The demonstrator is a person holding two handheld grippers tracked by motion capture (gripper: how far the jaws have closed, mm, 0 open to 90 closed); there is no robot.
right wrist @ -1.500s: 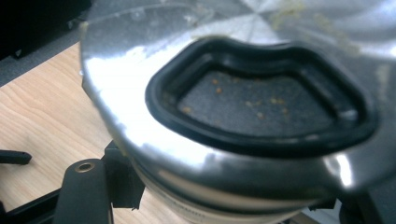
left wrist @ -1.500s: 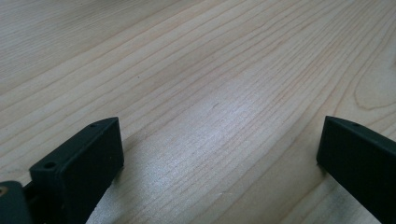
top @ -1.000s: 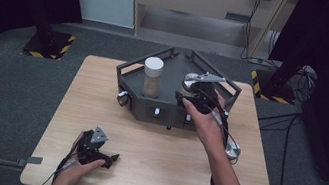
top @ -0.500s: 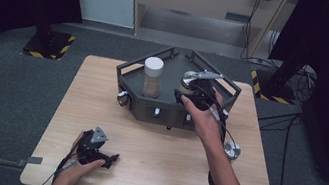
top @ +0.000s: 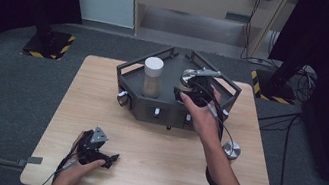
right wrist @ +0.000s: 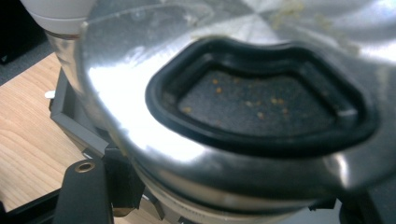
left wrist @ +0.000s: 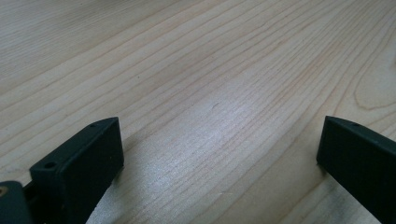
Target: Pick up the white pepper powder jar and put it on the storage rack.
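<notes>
Two grippers are in use. In the high view the right gripper (top: 192, 89) is over the right half of the dark angular rack (top: 164, 110) at the far middle of the wooden table (top: 153, 146). The left gripper (top: 100, 154) rests on the table near its front left edge, well apart from the rack.

Key relation: the right hand is the nearer one. In the right gripper view, a steel lid (right wrist: 224, 116) with a black-rimmed recess (right wrist: 261, 105) lies directly ahead of and above the jaws, very close to the camera. One black jaw (right wrist: 84, 191) rises at lower left, just below the lid's rim. The opposite jaw is hidden, so the right jaw gap cannot be told, nor whether the lid is gripped.

In the left gripper view the jaws stand wide apart with bare wood between them.

A white-capped jar (top: 152, 76) stands upright in the rack's left half. A small steel cup (top: 232, 149) sits on the table, right of the rack.
</notes>
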